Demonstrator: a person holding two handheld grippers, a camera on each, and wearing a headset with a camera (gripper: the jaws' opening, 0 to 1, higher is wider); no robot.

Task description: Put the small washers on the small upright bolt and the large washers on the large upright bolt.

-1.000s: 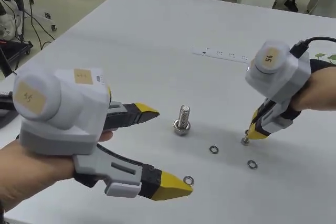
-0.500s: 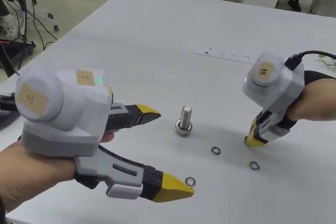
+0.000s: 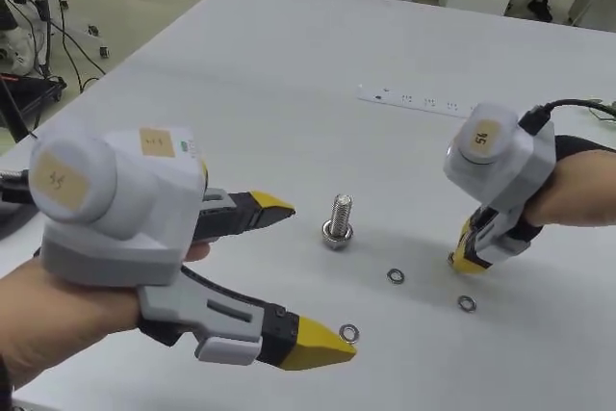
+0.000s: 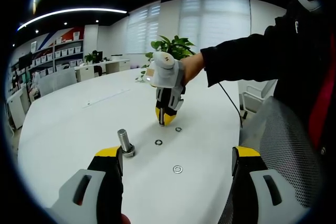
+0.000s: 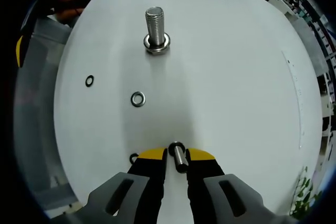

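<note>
Right gripper view: at bottom centre the small bolt (image 5: 177, 157) is clasped between the narrow jaws of the right gripper (image 5: 177, 153).

Head view: at lower right, that gripper is seen lowered since a second ago, and the bolt is now hidden by its tips. The large bolt (image 3: 337, 220) stands at centre.

Left gripper view: the left gripper (image 4: 177, 153) is held wide at the bottom. Three washers (image 4: 178, 169) lie loose at centre, so threading is judged not yet begun.

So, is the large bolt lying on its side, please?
No, the large bolt stands upright on the table.
</note>
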